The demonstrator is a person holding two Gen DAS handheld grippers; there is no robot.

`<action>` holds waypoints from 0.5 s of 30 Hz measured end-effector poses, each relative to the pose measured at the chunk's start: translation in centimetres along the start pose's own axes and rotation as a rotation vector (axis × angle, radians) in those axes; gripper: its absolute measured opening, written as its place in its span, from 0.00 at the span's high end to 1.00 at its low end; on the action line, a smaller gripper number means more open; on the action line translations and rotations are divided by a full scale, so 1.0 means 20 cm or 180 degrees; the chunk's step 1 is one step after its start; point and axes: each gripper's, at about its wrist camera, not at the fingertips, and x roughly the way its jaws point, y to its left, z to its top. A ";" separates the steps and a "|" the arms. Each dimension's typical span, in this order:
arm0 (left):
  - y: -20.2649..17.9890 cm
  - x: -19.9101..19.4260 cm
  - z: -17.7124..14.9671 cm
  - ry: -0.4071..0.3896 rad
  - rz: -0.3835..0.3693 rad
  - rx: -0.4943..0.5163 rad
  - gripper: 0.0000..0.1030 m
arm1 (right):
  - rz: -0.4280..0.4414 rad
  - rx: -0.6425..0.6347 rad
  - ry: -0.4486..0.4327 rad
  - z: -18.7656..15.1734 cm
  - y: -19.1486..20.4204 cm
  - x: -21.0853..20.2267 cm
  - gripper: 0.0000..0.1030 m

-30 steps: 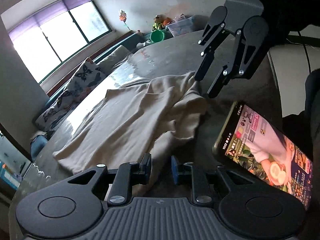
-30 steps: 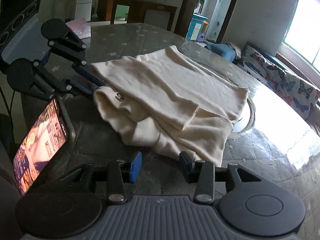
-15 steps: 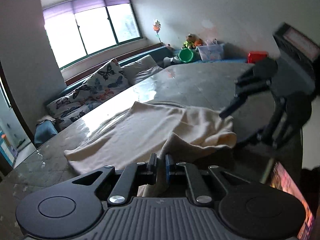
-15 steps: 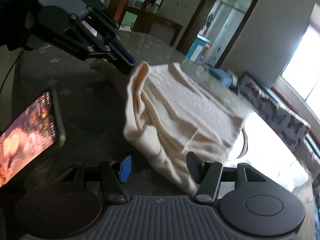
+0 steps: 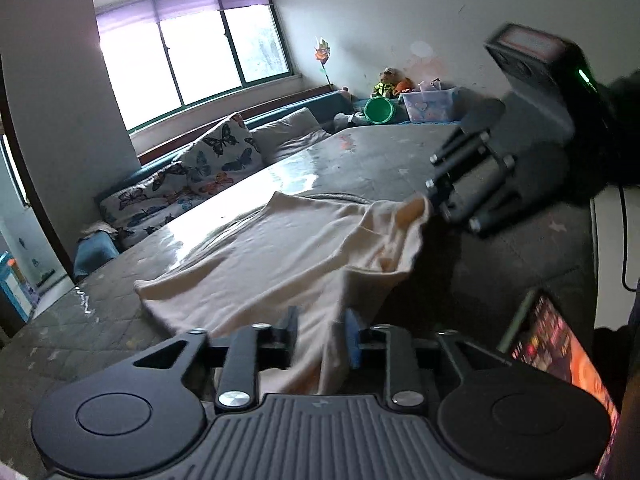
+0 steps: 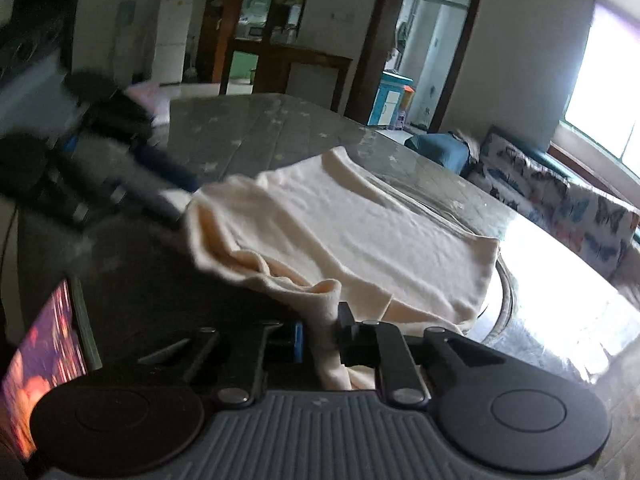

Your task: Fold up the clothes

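A cream garment (image 5: 288, 256) lies partly folded on the grey table (image 5: 380, 152); its near edge is lifted off the surface. My left gripper (image 5: 320, 334) is shut on one near corner of the garment, cloth bunched between its fingers. My right gripper (image 6: 320, 334) is shut on the other near corner of the garment (image 6: 340, 236). Each gripper shows in the other's view: the right gripper (image 5: 432, 210) holds cloth at the right of the left wrist view, and the left gripper (image 6: 180, 200) appears blurred at the left of the right wrist view.
A lit phone (image 5: 560, 356) leans at the table's near edge, also in the right wrist view (image 6: 44, 364). A butterfly-print sofa (image 5: 188, 184) runs under the window. A green bowl (image 5: 378, 110) and storage box (image 5: 428, 102) sit beyond the table. A doorway (image 6: 420, 48) is behind.
Both grippers have closed on the garment's near corners and lifted that edge off the table. The right gripper was open half a second ago.
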 end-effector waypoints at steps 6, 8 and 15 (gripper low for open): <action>-0.04 -0.01 -0.05 0.0068 0.0080 0.0197 0.53 | 0.0083 0.0242 -0.0025 0.07 -0.07 0.01 0.87; -0.06 0.02 -0.06 0.0092 0.0064 0.0229 0.49 | 0.0092 0.0319 -0.0024 0.09 -0.10 0.01 0.87; -0.11 0.09 -0.08 0.0080 0.0292 0.0443 0.49 | 0.0066 0.0303 -0.0009 0.12 -0.11 0.01 0.87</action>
